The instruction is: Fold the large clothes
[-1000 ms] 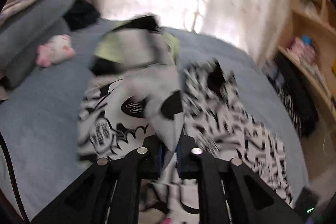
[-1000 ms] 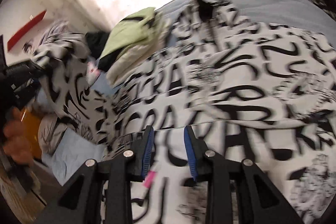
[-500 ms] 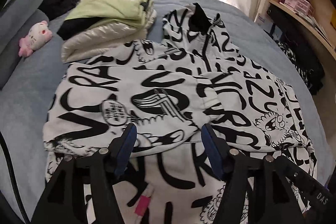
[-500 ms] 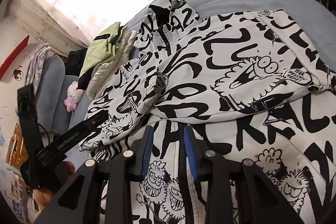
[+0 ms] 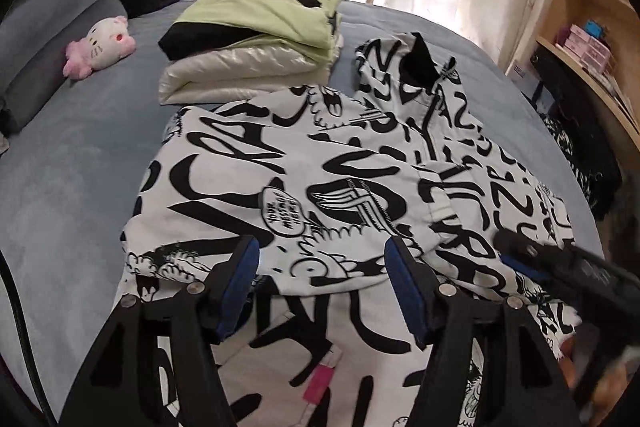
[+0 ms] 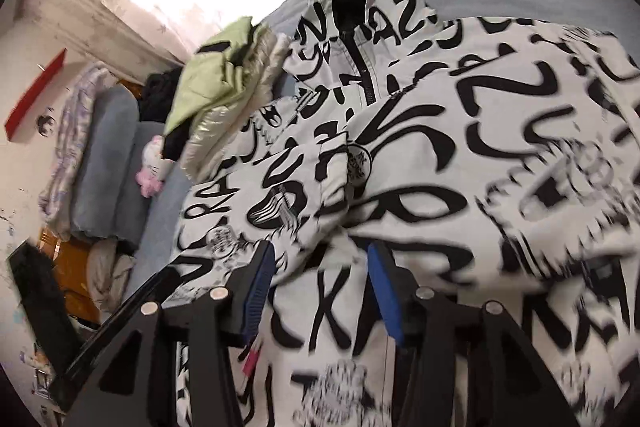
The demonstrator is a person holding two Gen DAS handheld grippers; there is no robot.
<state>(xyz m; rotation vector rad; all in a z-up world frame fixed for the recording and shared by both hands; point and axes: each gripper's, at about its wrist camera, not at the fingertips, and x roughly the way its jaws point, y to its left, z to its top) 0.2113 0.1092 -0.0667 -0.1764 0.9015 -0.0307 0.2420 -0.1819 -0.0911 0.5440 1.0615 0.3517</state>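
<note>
The graffiti-print jacket point(image 5: 320, 187) lies spread on the blue bed point(image 5: 72, 163), its collar pointing toward the curtains and one sleeve folded across its chest; the folded green-and-cream pile point(image 5: 256, 39) sits just beyond its shoulder, touching or nearly so. It looks soft and limp, probably light, with a slightly slick shell, so it should drape and slide rather than hold a crease; the hem corners or the folded sleeve's edge seem the best places to pinch, gathering enough layers that none slips out. The left gripper point(image 5: 322, 287) hovers over the jacket's lower front, jaws wide apart and empty, the sleeve's edge lying between and just ahead of them. The right gripper point(image 6: 320, 287) is also open and holding nothing, poised over the jacket's zip line near the hem; this view is blurred.
</note>
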